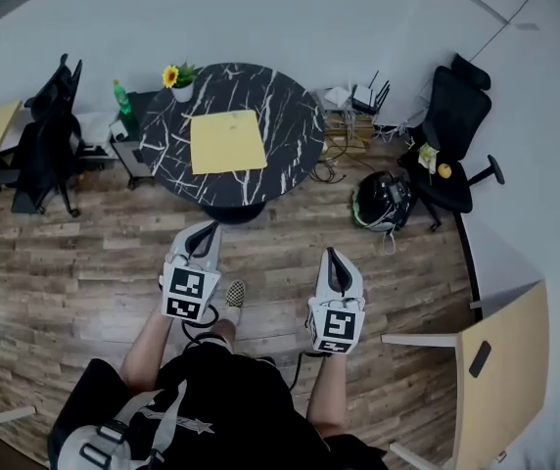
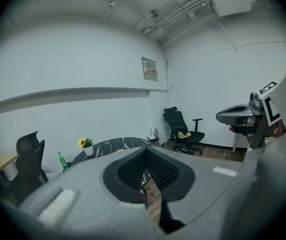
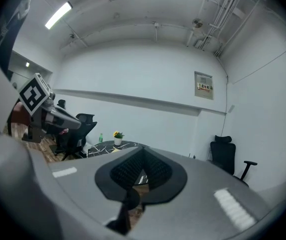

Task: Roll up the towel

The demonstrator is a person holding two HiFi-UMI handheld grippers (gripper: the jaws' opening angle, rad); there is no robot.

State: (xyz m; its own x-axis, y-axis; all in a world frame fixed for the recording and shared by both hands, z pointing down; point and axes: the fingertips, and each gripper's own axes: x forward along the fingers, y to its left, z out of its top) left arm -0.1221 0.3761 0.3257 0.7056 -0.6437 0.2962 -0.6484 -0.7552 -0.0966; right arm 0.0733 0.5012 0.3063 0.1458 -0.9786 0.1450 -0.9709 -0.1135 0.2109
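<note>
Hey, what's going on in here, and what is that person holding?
A person stands on the wood floor with a two-jaw gripper in each hand. The left gripper and the right gripper are both shut and empty, pointed toward a round black marble table. A yellow towel lies flat on it, untouched and not yet rolled.

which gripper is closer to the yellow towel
Left. The left gripper hangs straight in front of the yellow towel; the right gripper is farther back and off to its right.
</note>
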